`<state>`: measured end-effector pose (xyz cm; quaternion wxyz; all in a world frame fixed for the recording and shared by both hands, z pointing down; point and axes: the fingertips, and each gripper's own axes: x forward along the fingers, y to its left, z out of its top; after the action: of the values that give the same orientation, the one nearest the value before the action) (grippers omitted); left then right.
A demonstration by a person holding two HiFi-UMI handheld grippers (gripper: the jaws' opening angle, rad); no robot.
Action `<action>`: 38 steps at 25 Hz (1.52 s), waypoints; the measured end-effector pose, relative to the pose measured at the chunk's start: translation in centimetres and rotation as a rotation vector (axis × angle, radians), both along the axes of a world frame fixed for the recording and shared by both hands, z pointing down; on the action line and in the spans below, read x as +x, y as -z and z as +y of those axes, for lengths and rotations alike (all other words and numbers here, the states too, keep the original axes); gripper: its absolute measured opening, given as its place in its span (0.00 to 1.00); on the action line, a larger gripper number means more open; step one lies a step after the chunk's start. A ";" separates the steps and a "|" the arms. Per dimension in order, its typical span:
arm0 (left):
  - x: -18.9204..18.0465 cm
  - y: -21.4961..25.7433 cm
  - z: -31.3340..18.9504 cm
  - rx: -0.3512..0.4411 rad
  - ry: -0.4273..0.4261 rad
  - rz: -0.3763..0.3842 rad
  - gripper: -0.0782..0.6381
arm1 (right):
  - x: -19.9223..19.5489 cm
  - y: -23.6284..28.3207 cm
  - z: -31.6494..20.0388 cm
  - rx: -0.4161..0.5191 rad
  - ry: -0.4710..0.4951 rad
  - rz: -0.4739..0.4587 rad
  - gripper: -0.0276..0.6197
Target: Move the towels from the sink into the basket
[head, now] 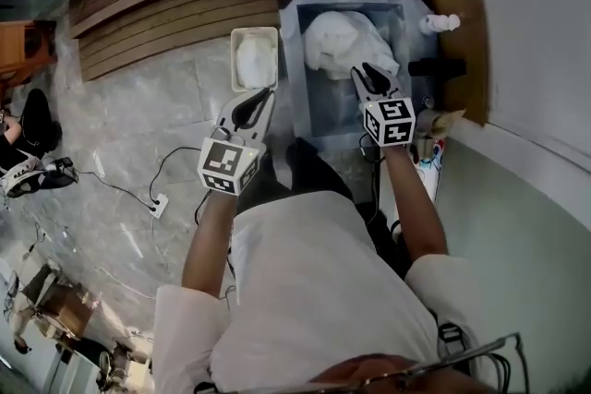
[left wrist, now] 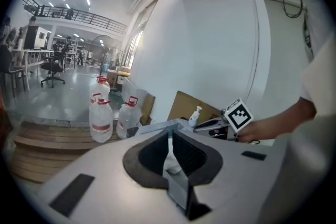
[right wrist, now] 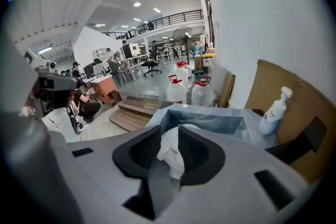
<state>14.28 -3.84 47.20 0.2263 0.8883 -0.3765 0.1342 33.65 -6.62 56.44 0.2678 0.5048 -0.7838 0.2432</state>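
Clearly we are only partway through. One white towel (head: 254,65) already lies in the basket (head: 237,37), which stands on the floor just beside the sink (head: 297,60). A rumpled heap of white towels (head: 343,40) is left in the sink and fills most of the basin, so the bulk of the job remains.

Our right gripper (head: 364,72) hangs over the near edge of that heap, pointing down into the sink. Its jaws stand a little apart, and in the right gripper view white cloth shows in the gap between them. We judge the pads are not yet pressing on it, so nothing is lifted. Our left gripper (head: 266,95) sits outside the sink, between it and the basket, with its jaws all but together and nothing held.

The heap looks soft and loosely bunched — folds piled on folds, no tidy edge to take. We cannot tell how many towels are in it, so a pinch on a raised fold may bring up one or several.
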 end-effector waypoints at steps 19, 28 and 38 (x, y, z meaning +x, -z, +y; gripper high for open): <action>0.4 -12.4 1.1 -0.132 0.048 -0.001 0.15 | 0.3 -20.8 -5.6 -0.236 0.015 0.105 0.58; -2.2 -15.9 2.5 -0.196 0.092 -0.005 0.15 | 0.6 -25.5 -6.9 -0.261 -0.001 0.214 0.36; -4.6 -14.4 3.6 -0.182 0.103 -0.011 0.15 | 1.6 -21.9 -5.6 -0.242 -0.044 0.151 0.20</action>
<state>9.72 -0.23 61.62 0.3105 0.8428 -0.4090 0.1611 35.20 -12.25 78.34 0.3794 0.5026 -0.7152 0.3032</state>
